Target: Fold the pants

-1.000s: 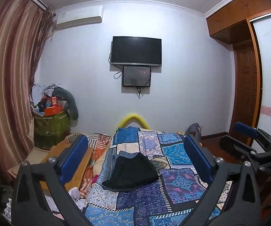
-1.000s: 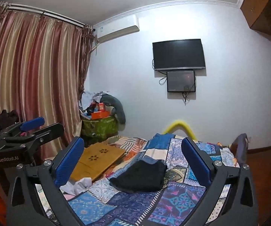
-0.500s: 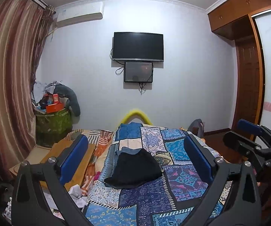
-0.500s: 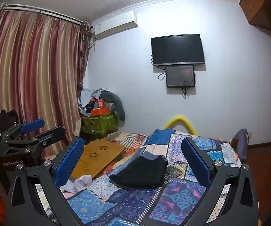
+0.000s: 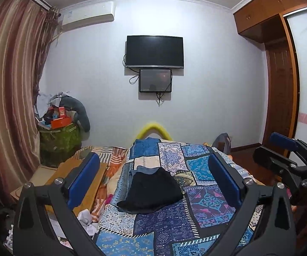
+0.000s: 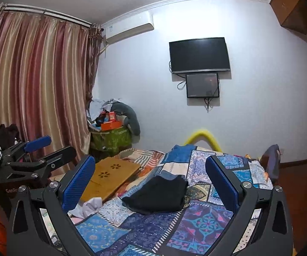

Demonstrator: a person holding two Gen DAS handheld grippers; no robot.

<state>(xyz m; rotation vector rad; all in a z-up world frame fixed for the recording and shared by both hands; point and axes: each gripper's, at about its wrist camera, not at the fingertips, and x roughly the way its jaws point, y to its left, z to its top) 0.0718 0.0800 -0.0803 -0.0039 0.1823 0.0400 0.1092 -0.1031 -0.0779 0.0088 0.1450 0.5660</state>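
Left tool (image 5: 153,181): hanging above the near end of the bed, its 2 blue-padded fingers (image 5: 84,180) spread wide and gripping nothing; it is also showing at the left edge of the right wrist view (image 6: 46,147).
Right tool (image 6: 150,183): hanging above the bed as well, released, its 2 blue pads (image 6: 222,183) standing far apart with nothing between them; it is showing at the right edge of the left wrist view (image 5: 281,147).
Pants (image 5: 153,193): lying as a dark, folded bundle on the bed ahead of both tools, well apart from the pads, framed between the fingers in each view (image 6: 157,196); a strip of blue denim (image 5: 146,169) is peeking out at the far edge, touching the bundle.
Bed (image 5: 206,204): wearing a blue patchwork quilt, with a yellow curved rail (image 5: 154,128) rising at its far end.
Wooden board (image 6: 110,176): lying on the left side of the bed, with flower-shaped cutouts; crumpled white cloth (image 6: 89,205) is sitting just beside its near corner.
Far wall: carrying a dark TV (image 5: 154,51), a smaller screen (image 5: 155,80) just below it, and an air conditioner (image 5: 88,16) up near the ceiling.
Left corner: a green bin (image 5: 59,143) is standing piled with clutter beside striped curtains (image 5: 6,98).
Right side: a wooden wardrobe (image 5: 279,81) is running along the wall.
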